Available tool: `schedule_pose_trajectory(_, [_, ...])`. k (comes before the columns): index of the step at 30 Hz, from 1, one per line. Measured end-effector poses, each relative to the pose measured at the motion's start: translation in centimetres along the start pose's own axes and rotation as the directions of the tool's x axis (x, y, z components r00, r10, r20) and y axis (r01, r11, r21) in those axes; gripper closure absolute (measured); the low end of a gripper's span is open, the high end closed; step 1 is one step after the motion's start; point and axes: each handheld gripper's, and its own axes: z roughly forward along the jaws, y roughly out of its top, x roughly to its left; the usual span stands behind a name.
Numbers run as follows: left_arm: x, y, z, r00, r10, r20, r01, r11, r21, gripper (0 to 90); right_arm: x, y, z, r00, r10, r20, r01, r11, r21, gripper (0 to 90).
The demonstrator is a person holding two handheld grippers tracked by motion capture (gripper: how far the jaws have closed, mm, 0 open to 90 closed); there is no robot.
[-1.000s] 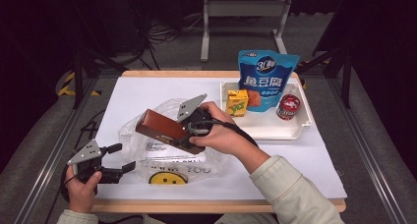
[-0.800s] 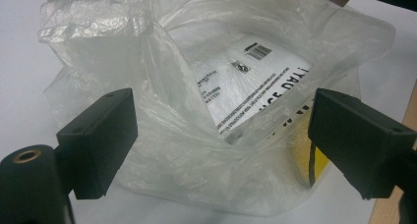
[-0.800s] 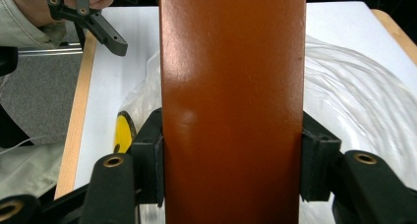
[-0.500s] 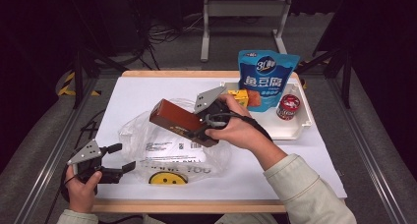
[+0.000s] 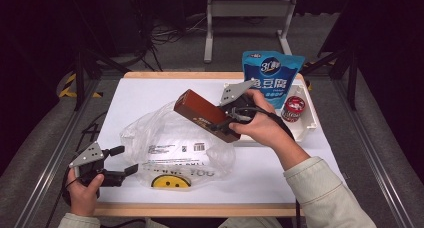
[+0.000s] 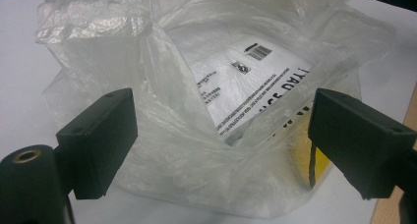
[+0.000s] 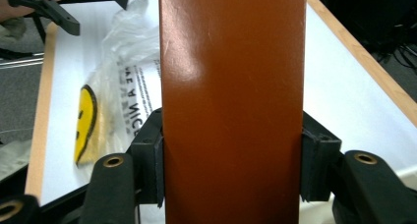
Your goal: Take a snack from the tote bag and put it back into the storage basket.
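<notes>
The right claw (image 5: 220,125) is pinching the brown box (image 5: 206,115) above the plastic bag (image 5: 175,148), risking slippage, while the spread left claw (image 5: 122,163) is leaving the bag mouth unsupported.

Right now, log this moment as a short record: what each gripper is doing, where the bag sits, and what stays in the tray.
right gripper: shut on the brown box, jaws pressing both its long sides, held in the air above the bag
left gripper: open, jaws either side of the plastic bag's rim, not pinching
plastic bag: clear, smiley print, lying on the white table, mouth gaping toward the left gripper
tray: holds a blue pouch and a red can
</notes>
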Motion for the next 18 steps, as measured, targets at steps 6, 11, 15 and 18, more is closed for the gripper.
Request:
schedule_pose_trajectory(6, [-0.1,0.0,0.2,1.0000,-0.005,0.006,0.005,1.0000,0.004,12.2,-1.2,-1.0,-1.3,0.9993,0.022,0.030,-0.021,1.000,-0.018,42.3])
schedule_pose_trajectory(11, [0.0,0.0,0.2,1.0000,-0.006,0.006,0.006,1.0000,-0.002,12.2,-1.9,-1.6,-2.0,0.9981,0.031,0.053,-0.030,0.999,-0.018,42.3])
schedule_pose_trajectory(15, [0.0,0.0,0.3,0.9999,-0.011,0.008,0.011,0.9999,-0.001,12.2,-2.7,-2.4,-2.8,0.9963,0.047,0.072,-0.046,0.999,-0.020,42.2])
schedule_pose_trajectory(18, [0.0,0.0,0.3,0.9999,-0.012,0.007,0.012,0.9999,-0.001,12.2,-3.3,-3.1,-3.4,0.9937,0.063,0.093,-0.062,0.998,-0.021,42.2])
